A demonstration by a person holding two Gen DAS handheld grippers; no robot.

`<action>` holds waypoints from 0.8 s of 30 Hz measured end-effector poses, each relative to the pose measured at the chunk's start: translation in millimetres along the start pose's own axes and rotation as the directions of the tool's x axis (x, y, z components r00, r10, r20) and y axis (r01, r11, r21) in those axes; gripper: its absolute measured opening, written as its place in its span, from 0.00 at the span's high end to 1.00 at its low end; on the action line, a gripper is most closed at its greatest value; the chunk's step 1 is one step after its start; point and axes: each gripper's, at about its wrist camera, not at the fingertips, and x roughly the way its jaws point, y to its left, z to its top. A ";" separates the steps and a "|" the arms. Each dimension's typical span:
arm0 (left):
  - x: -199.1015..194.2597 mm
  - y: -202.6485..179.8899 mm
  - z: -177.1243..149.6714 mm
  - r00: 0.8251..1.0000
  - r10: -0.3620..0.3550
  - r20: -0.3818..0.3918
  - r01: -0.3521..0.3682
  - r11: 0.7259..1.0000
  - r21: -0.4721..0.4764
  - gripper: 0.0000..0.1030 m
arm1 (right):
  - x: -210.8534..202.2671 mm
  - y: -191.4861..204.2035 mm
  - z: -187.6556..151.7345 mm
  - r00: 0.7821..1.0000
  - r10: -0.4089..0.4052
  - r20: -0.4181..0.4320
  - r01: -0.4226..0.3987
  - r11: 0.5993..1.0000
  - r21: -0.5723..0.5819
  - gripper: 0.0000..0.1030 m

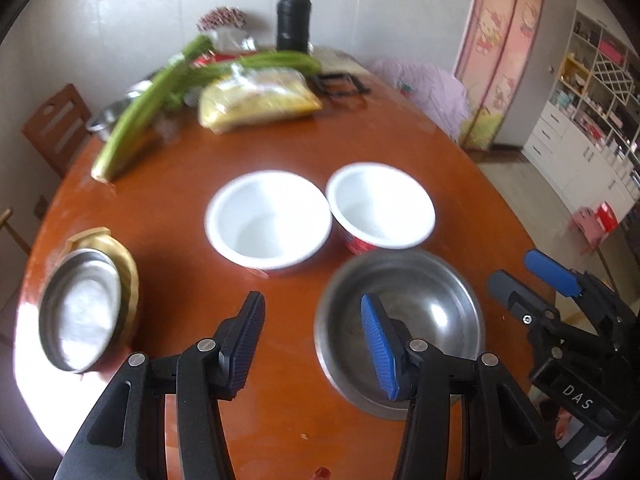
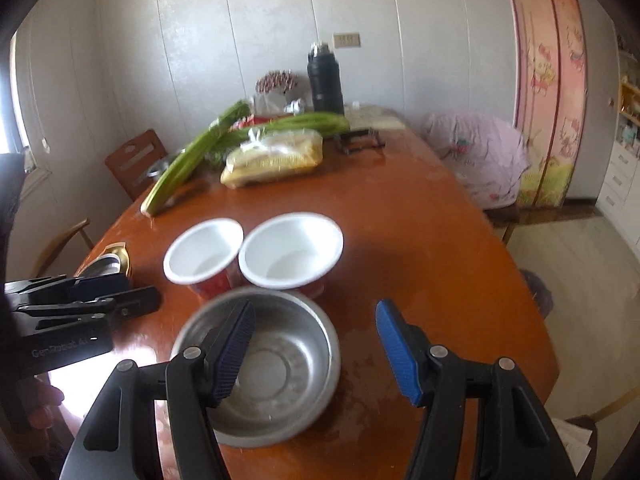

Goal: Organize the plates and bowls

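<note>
Bowls and plates: none gathered so far as the views show; four pieces sit separately on the brown table (image 1: 460, 168), nothing stacked apart from one pairing at the left edge.
Left gripper (image 1: 312, 344): jaws parted and empty, poised above bare tabletop near the front edge, its right pad overlapping the rim of the steel bowl (image 1: 400, 332) in view but with no grasp on it.
Right gripper (image 2: 316, 352): likewise released and holding nothing, hovering over the same steel bowl (image 2: 260, 364), left pad above its hollow, right pad over open wood.
Steel bowl: closest to the front edge, upright, empty, just in front of the two white bowls.
White bowls: the left white bowl (image 1: 268, 222) and the right white bowl (image 1: 380, 206) stand side by side mid-table, rims touching or nearly so, red print on their outer walls, both empty.
Left edge: a steel dish (image 1: 80, 312) rests tilted against or inside a gold-coloured dish (image 1: 128, 276); which, the blur does not settle.
Far end: celery stalks (image 1: 140, 120), a bagged yellow food packet (image 1: 260, 100), a black flask (image 1: 294, 20), all well apart from the tableware.
Progress: judged at the outset; no piece lifted or nested.
Remaining: probably nesting the white bowls, then joining the steel bowl and the left-edge dishes into one group.
</note>
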 end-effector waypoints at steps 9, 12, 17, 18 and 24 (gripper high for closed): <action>39.7 -8.4 -8.5 0.996 -0.032 -0.079 0.031 0.999 -0.020 0.50 | 27.6 -8.4 -16.1 0.997 -0.008 -0.074 0.007 1.000 -0.013 0.39; 49.9 -9.1 -10.2 0.995 -0.022 -0.096 0.020 1.000 -0.025 0.50 | 35.4 -7.2 -19.9 0.996 0.000 -0.088 -0.002 1.000 -0.019 0.39; 60.7 -7.5 -9.1 0.996 -0.017 -0.093 0.013 0.999 -0.043 0.50 | 46.4 -8.5 -25.8 0.995 0.001 -0.100 -0.003 1.000 -0.026 0.39; 62.8 -8.2 -9.1 0.996 -0.017 -0.091 0.013 0.999 -0.043 0.50 | 48.7 -9.4 -26.8 0.995 0.004 -0.102 -0.007 1.000 -0.021 0.41; 74.6 -13.2 -12.8 0.993 -0.042 -0.109 0.037 0.998 -0.047 0.50 | 54.8 -7.8 -30.9 0.995 0.005 -0.099 -0.008 1.000 -0.030 0.51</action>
